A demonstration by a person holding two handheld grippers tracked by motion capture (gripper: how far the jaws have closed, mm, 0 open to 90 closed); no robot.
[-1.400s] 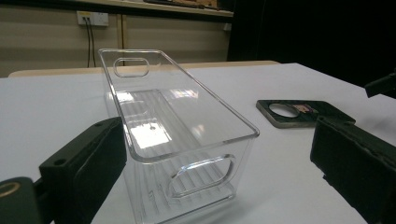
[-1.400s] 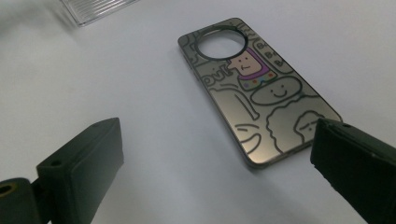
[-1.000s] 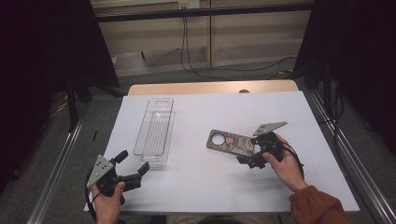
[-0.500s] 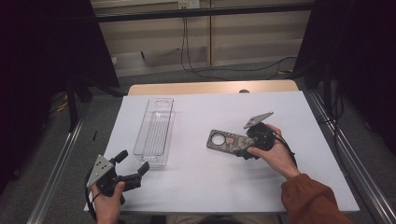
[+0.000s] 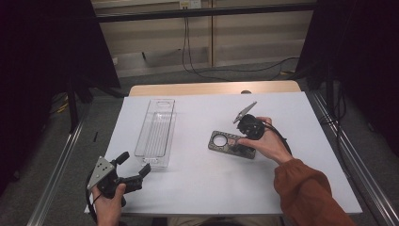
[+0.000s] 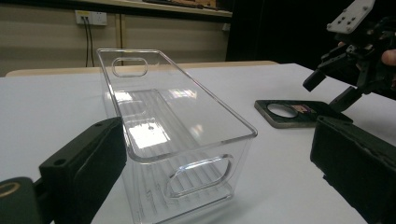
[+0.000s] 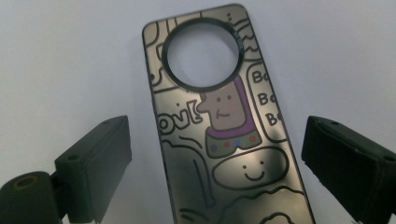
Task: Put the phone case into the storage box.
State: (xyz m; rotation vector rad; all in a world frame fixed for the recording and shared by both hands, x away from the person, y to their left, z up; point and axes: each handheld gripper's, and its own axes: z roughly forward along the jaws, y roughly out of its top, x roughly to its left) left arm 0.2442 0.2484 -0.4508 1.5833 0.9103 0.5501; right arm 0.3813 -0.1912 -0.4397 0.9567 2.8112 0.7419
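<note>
A dark phone case (image 5: 228,137) with cartoon drawings and a round camera hole lies flat on the white table, right of centre. My right gripper (image 5: 239,145) hangs over its near end, open, jaws pointing down. In the right gripper view the case (image 7: 219,130) runs up between the two spread jaws of the right gripper (image 7: 219,172), touching neither. A clear plastic bin (image 5: 157,132) lies lengthwise left of centre. My left gripper (image 5: 136,163) is open at the bin's near end. The left gripper view shows the bin (image 6: 177,116) between the left gripper's (image 6: 219,172) jaws, with the case (image 6: 294,114) and right gripper (image 6: 328,91) beyond.
The white table top (image 5: 282,108) has a wooden strip (image 5: 211,88) along its far edge. Metal rails (image 5: 61,160) run along both sides of the table. Cables (image 5: 197,66) lie on the floor behind it.
My right gripper has moved left and tipped down over the near end of the phone case. The left gripper, the bin and the case have stayed put.
</note>
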